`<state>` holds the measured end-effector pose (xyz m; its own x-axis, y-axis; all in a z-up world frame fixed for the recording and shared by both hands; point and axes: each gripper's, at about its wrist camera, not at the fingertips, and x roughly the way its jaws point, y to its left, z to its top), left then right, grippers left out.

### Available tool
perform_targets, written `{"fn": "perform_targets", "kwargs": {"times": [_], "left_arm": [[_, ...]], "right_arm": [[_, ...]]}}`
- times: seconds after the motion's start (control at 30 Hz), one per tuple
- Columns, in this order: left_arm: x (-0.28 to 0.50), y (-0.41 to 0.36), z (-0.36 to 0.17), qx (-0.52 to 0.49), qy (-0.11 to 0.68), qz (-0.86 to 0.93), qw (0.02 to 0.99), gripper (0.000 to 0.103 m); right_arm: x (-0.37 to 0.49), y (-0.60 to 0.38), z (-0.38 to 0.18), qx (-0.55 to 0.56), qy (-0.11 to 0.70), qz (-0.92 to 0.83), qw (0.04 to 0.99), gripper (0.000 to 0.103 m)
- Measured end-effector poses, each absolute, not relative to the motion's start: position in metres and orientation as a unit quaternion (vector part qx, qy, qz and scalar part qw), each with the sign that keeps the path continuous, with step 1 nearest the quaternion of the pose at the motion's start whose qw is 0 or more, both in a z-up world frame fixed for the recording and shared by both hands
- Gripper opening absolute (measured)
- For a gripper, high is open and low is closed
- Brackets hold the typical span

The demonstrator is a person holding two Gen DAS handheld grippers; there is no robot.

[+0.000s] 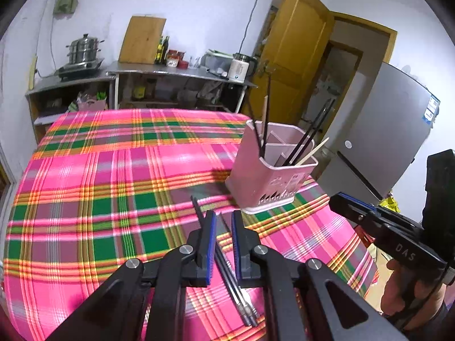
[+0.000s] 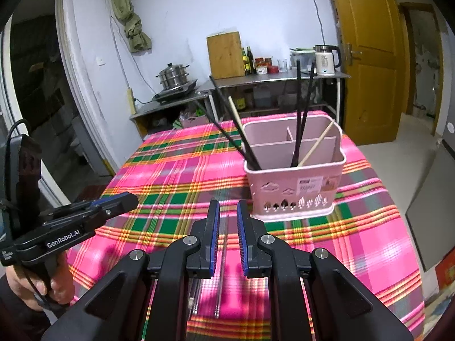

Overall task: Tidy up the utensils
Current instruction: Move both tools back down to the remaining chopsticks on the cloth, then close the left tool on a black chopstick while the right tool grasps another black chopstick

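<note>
A pink utensil holder stands on the plaid tablecloth. Black chopsticks and a wooden one lean in its compartments. A dark pair of chopsticks with metal ends lies flat on the cloth, in front of the holder. My left gripper hovers over that pair, its jaws drawn to a narrow slit and holding nothing. My right gripper hangs over thin metal chopsticks on the cloth, jaws equally close and empty. Each gripper shows in the other's view.
Behind the table runs a steel counter with a kettle, a cutting board, bottles and a steamer pot. A yellow door is at the right, and a grey fridge stands past the table's right edge.
</note>
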<state>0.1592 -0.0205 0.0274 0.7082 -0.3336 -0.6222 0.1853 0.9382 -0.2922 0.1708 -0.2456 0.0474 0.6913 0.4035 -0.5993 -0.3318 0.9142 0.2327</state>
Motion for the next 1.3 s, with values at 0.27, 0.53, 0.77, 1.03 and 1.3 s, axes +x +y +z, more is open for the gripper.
{"fn": "perform_targets", "kwargs": {"times": [0.27, 0.53, 0.77, 1.03, 1.3], "left_arm": [[0.163, -0.016, 0.000, -0.123, 0.389, -0.134, 0.903, 0.016], [0.181, -0.030, -0.030, -0.121, 0.419, -0.134, 0.890, 0.016], [0.201, -0.042, -0.057, -0.113, 0.444, -0.122, 0.880, 0.016], [0.216, -0.051, -0.081, -0.102, 0.466, -0.106, 0.873, 0.016], [0.218, -0.055, -0.087, -0.083, 0.462, -0.091, 0.878, 0.017]], "right_arm": [[0.167, -0.238, 0.031, 0.050, 0.355, 0.211, 0.909, 0.013], [0.172, -0.236, 0.016, 0.052, 0.371, 0.214, 0.902, 0.013], [0.176, -0.240, 0.006, 0.055, 0.382, 0.212, 0.898, 0.013], [0.182, -0.245, -0.007, 0.061, 0.395, 0.208, 0.893, 0.013], [0.187, -0.250, -0.012, 0.065, 0.398, 0.204, 0.892, 0.013]]}}
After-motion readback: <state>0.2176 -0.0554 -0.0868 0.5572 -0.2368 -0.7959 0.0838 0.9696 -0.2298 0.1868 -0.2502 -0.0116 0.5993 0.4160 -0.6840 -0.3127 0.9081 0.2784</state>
